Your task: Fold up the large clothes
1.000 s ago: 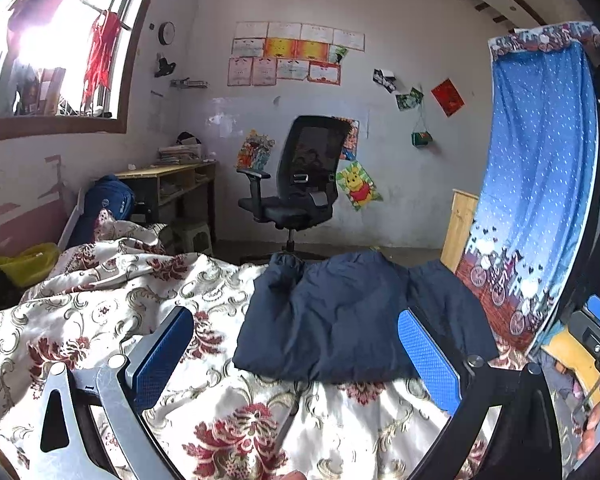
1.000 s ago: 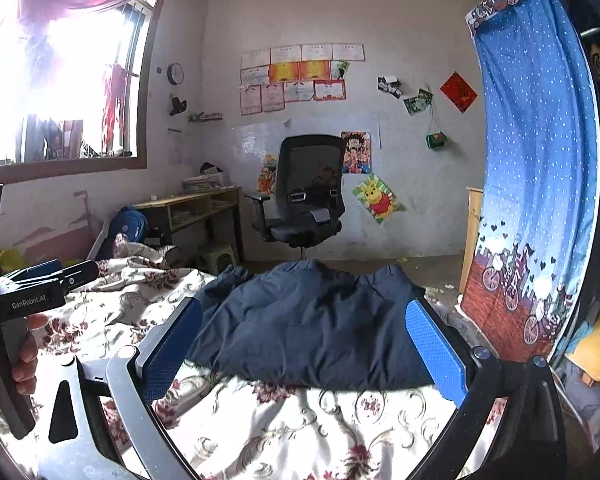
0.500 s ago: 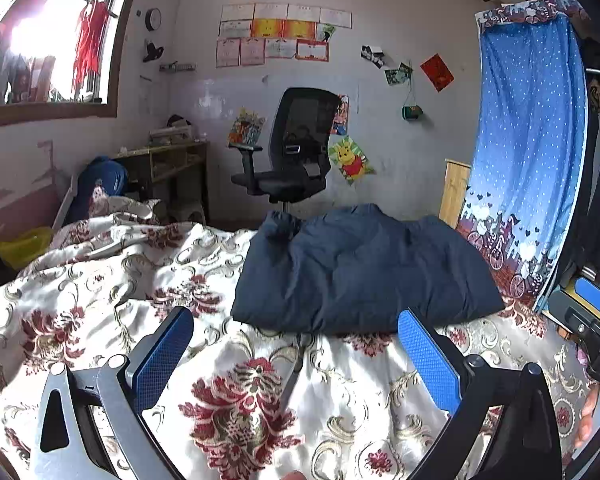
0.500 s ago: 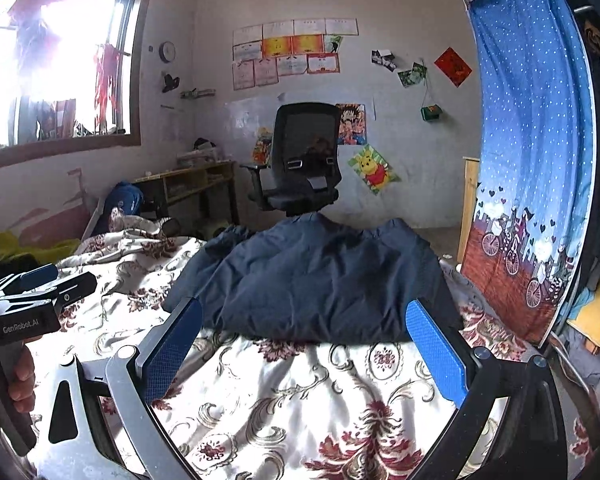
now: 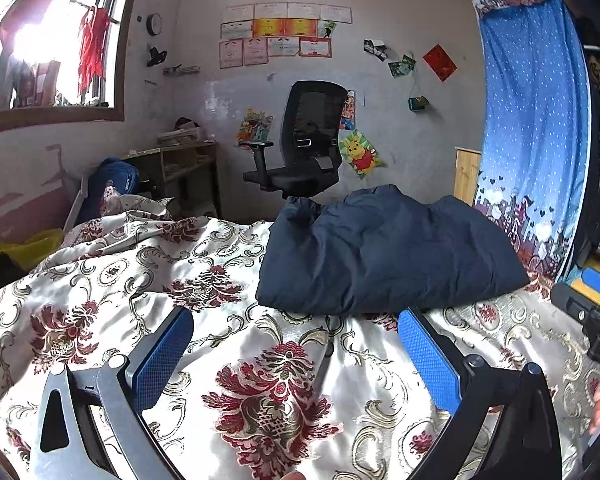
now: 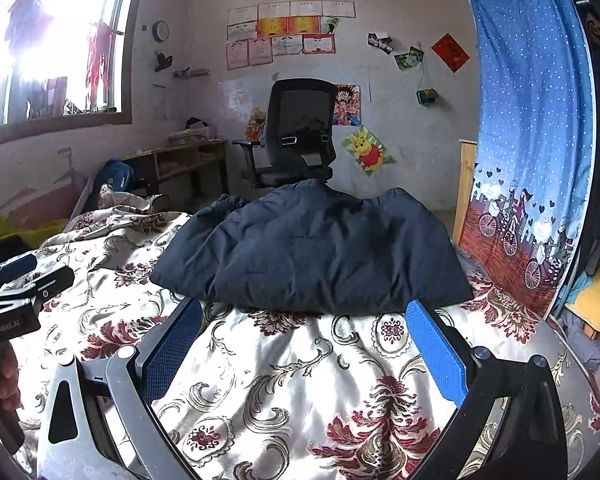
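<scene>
A dark navy padded jacket lies folded in a puffy bundle on the flowered bedspread, at the far side of the bed. It also shows in the right wrist view. My left gripper is open and empty, hovering over the bedspread short of the jacket's near edge. My right gripper is open and empty too, just short of the jacket's near edge. Each gripper shows at the edge of the other's view.
A black office chair stands beyond the bed. A wooden desk and a blue backpack are at the back left. A blue curtain hangs at the right. A crumpled quilt lies at the bed's left.
Both grippers have drawn back a little from the jacket and tilted down, so more bedspread shows. The jacket lies still. Both stay open.
</scene>
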